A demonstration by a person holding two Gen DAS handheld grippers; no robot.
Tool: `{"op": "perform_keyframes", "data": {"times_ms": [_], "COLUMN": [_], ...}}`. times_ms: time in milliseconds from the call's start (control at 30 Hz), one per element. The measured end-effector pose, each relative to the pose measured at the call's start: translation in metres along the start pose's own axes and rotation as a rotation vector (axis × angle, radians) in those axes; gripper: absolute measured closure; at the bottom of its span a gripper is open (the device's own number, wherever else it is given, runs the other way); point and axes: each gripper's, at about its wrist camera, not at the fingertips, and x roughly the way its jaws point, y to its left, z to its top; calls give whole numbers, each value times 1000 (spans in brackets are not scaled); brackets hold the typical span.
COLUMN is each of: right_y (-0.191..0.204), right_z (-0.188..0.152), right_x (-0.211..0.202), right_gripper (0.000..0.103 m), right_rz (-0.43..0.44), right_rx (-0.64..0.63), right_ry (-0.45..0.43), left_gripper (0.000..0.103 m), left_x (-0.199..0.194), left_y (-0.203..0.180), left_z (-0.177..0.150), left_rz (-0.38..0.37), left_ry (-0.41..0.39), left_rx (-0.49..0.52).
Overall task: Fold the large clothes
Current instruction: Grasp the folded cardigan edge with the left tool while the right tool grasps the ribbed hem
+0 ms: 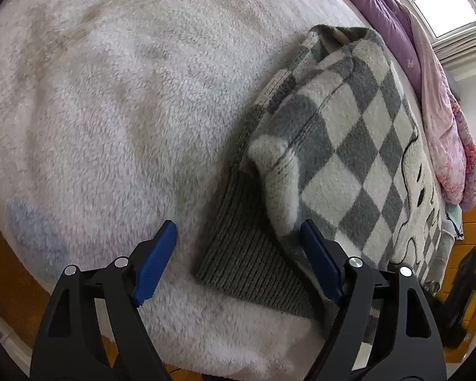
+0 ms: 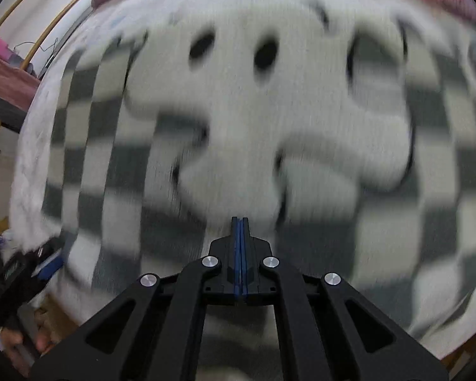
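Note:
A grey-and-white checked sweater (image 1: 349, 133) with a white cartoon figure lies on a fluffy white blanket (image 1: 111, 111) at the right of the left wrist view. Its grey ribbed hem (image 1: 247, 254) and a folded fluffy corner (image 1: 279, 184) sit between the blue pads (image 1: 157, 260) of my left gripper (image 1: 238, 247), which is open; the right pad rests against the sweater's edge. In the blurred right wrist view the sweater (image 2: 254, 127) fills the picture. My right gripper (image 2: 240, 220) hovers over it, shut with nothing between its pads. The left gripper (image 2: 47, 263) and a hand (image 2: 16, 339) show at lower left.
A purple and pink quilt (image 1: 428, 73) is bunched along the bed's far edge under a window (image 1: 444, 3). Wooden floor (image 1: 469, 222) with a black device (image 1: 466, 279) lies to the right. Pink cloth (image 2: 3, 73) and a hanger (image 2: 38, 47) are at the far left.

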Motion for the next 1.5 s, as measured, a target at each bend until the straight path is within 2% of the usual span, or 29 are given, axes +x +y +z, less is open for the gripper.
{"op": "perform_keyframes", "data": {"times_ms": [100,233,333,400,433,467,500,533,567,600,667,867,967,1033,1133,1333,1400,1433,1467,1500], "right_y": [-6,-6,-5,1,5,11,17,23,31,39,62,119,154,175,198,210,204,207,209,210], "right_z": [-30,-26,-28,-26,-24,-22,-24,-25,-27,-31,-39,-64,-80,-82,-76,-65,-62,-58,-58,-59], "right_x": [4,10,4,1,-2,-3,-8,-10,-12,-15,-21,-34,-33,-26,-9,25,27,32,35,36], "right_gripper": [103,103,101,100,100,93,80,73,58,52,51,30,23,23,23,26,46,50,70,81], "right_rz": [-2,-14,-12,-19,-29,-34,-28,-17,-7,2,51,180,149,124,111,36,62,28,19,17], "right_rx": [-4,-2,-1,-3,-6,-12,-29,-44,-68,-101,-192,-409,-564,-665,-746,-755,-738,-725,-723,-719], "right_ry": [-23,-23,-24,-25,-29,-35,-49,-60,-75,-89,-120,-214,-288,-310,-316,-314,-294,-286,-270,-254], "left_gripper": [23,24,34,50,54,68,84,84,86,87,90,92,93,94,94,94,94,94,93,92], "left_x": [1,5,-1,-3,-3,-5,-4,-4,-6,-11,-24,-64,-71,-74,-75,-67,-64,-63,-65,-69], "left_y": [2,6,15,17,17,17,19,22,25,26,24,10,8,8,7,1,3,6,8,10], "left_z": [-8,-9,-9,-10,-11,-11,-12,-13,-13,-13,-12,-5,-2,-1,0,1,5,7,9,10], "left_rz": [-1,-24,-61,-86,-84,-73,-58,-75,-91,-108,-140,-252,-261,-264,-271,-240,-231,-230,-225,-217], "left_ry": [5,12,16,31,38,37,40,48,43,34,11,-13,-9,-8,-8,-4,9,18,6,-11], "left_rx": [5,-2,-20,-20,-12,-8,-5,-14,-29,-32,-15,14,35,40,37,57,49,37,27,23]}}
